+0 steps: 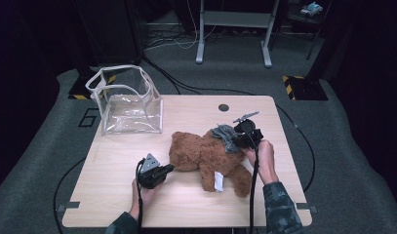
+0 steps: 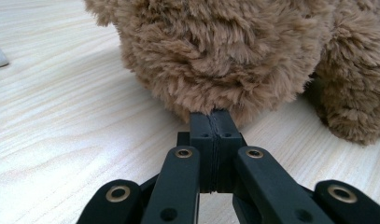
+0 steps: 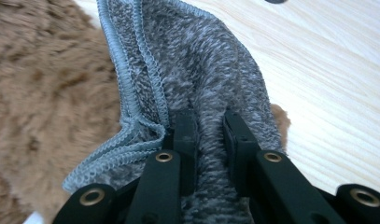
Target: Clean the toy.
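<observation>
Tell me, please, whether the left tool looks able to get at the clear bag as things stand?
Probably yes: the table between the left tool and the clear bag lies bare, but its jaws are shut against the teddy bear and must first draw back.

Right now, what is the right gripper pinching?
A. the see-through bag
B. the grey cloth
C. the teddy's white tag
B: in the right gripper view, the right gripper has its black jaws closed on a fold of the grey cloth, which lies against the teddy bear.
</observation>
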A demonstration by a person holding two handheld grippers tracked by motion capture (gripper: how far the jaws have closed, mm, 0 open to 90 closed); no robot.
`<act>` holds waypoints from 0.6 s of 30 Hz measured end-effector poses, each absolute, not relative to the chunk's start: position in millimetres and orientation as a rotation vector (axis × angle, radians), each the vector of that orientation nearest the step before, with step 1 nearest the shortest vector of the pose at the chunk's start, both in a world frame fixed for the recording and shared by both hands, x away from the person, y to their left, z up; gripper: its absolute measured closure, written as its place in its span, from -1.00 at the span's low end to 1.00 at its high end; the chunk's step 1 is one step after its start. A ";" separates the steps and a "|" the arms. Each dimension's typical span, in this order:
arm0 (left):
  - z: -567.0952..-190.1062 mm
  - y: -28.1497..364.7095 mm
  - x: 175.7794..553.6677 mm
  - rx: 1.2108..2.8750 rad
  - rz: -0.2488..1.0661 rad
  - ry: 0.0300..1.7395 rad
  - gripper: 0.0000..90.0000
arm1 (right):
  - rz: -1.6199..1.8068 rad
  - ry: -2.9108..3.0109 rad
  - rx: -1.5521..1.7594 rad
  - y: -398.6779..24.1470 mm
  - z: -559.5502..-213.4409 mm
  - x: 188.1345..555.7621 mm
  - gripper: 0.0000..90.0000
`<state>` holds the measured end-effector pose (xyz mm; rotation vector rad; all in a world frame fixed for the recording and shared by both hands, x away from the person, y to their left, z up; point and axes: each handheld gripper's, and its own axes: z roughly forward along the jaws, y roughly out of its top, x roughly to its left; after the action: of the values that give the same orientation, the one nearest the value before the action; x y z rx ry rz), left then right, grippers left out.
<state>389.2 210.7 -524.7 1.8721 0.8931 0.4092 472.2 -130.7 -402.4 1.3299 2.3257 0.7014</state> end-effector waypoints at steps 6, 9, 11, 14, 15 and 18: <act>-524.8 210.6 389.1 1.870 0.411 0.895 0.99 | 0.695 2.307 1.379 -141.0 -407.8 474.2 0.74; -524.8 210.6 389.2 1.869 0.410 0.896 0.99 | 0.677 2.293 1.400 -147.2 -413.8 476.4 0.74; -524.8 210.7 389.2 1.870 0.411 0.896 0.99 | 0.651 2.289 1.407 -150.9 -417.3 477.8 0.74; -524.8 210.9 389.4 1.870 0.412 0.895 0.99 | 0.603 2.276 1.426 -155.1 -422.0 479.2 0.75; -524.8 211.0 389.4 1.871 0.414 0.894 0.99 | 0.577 2.258 1.437 -161.6 -426.6 480.3 0.75; -524.7 211.0 389.4 1.871 0.414 0.894 0.99 | 0.618 2.231 1.440 -165.5 -419.8 475.8 0.75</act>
<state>389.4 211.0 -524.7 1.8707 0.8936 0.4141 475.8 -165.5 -419.8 1.4405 2.2308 0.6184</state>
